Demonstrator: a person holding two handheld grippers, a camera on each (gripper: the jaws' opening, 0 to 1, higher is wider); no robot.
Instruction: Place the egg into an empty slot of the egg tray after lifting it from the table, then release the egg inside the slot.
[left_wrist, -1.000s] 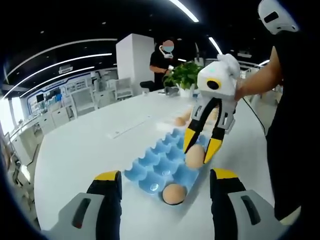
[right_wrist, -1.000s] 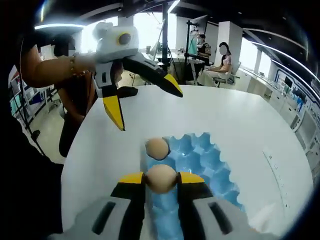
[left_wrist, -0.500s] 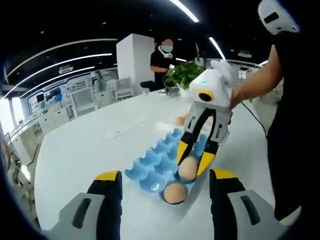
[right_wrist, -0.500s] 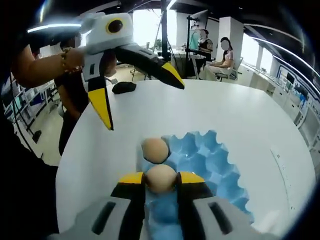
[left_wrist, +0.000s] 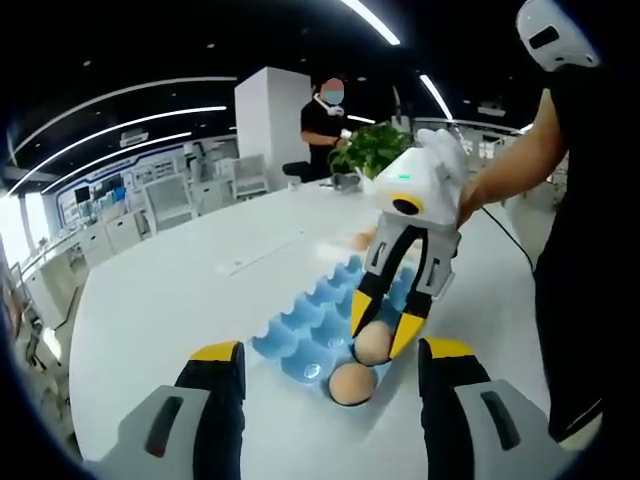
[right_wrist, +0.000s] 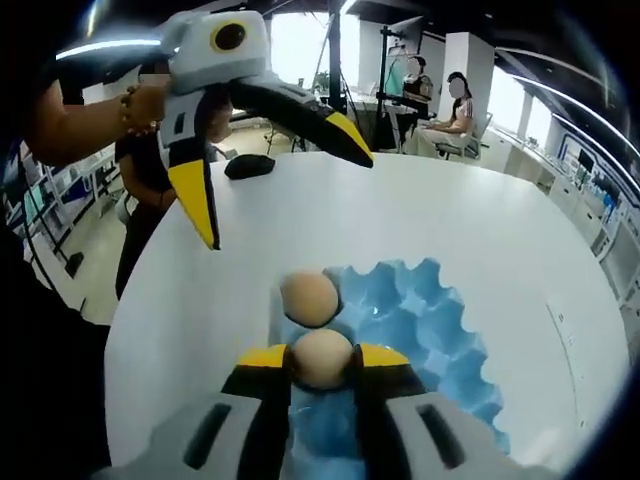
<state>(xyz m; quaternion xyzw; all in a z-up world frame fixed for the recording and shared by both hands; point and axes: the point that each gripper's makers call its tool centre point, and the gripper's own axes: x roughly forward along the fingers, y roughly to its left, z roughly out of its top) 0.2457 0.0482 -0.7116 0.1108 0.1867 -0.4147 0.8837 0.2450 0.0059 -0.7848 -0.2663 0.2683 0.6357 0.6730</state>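
Blue tray: a moulded egg tray (right_wrist: 425, 330) lies on the white table (right_wrist: 480, 230); one egg (right_wrist: 308, 298) already sits in a corner slot.
Held egg: a tan egg (right_wrist: 322, 358) is pinched between the yellow-tipped jaws of the right gripper (right_wrist: 322, 362), low over the tray's near edge, just beside the seated egg. In the left gripper view this egg (left_wrist: 372, 344) hangs at the tray (left_wrist: 310, 325), next to the seated one (left_wrist: 350, 383).
Right gripper: clenched on the held egg across its middle (left_wrist: 380, 335).
Left gripper: jaws spread wide, nothing between them (left_wrist: 325, 385); in the right gripper view it hovers above the table (right_wrist: 270, 160).
Handling: the egg is likely light, rigid, smooth and brittle. A gentle squeeze at the widest girth suits it; hard pressure could crack the shell, a loose one could let it slip.
Step judged: lowering into an empty slot, release not yet made.
Risk: knocking the neighbouring egg.
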